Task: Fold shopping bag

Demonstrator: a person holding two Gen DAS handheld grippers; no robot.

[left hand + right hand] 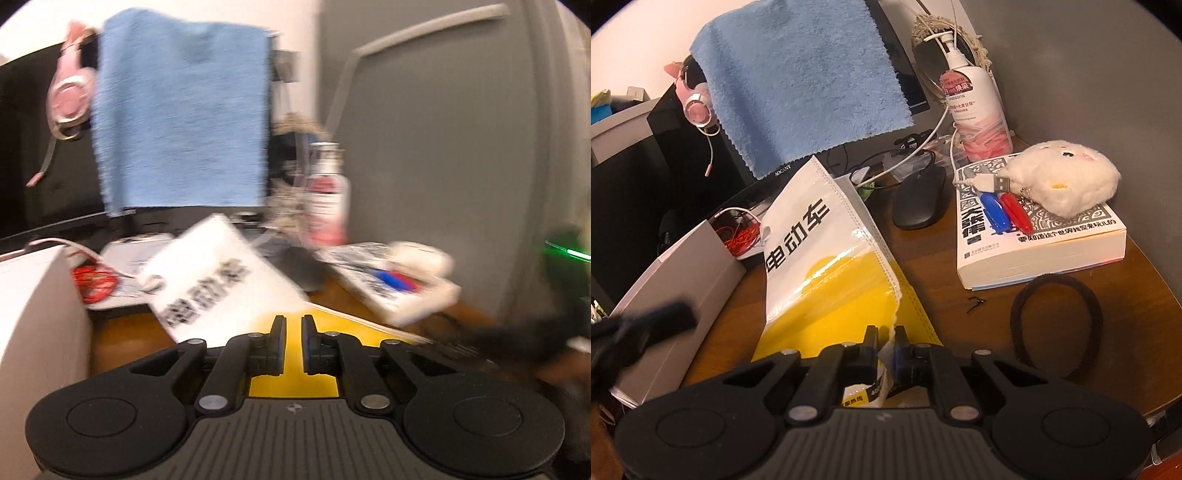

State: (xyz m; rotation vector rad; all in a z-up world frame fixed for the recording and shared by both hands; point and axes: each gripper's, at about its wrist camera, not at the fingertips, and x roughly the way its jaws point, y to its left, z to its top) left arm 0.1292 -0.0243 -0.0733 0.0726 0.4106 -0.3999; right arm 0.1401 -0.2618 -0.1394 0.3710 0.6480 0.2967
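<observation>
The shopping bag (820, 258), glossy white and yellow with black characters, lies partly raised on the brown desk (960, 314). My right gripper (885, 332) is shut on its near white edge, which runs up between the two fingers. In the blurred left wrist view the bag (214, 273) lies ahead, and my left gripper (293, 321) hovers above its yellow part with the jaws nearly together and nothing between them. A dark blurred shape (646, 325) at the left of the right wrist view looks like the left gripper, clear of the bag.
A thick book (1034, 251) carries a white plush toy (1067, 181) and pens. Nearby are a black mouse (919, 199), a black hair band (1056, 321), a pump bottle (979, 107) and a grey box (676, 273). A blue towel (801, 81) hangs over the monitor.
</observation>
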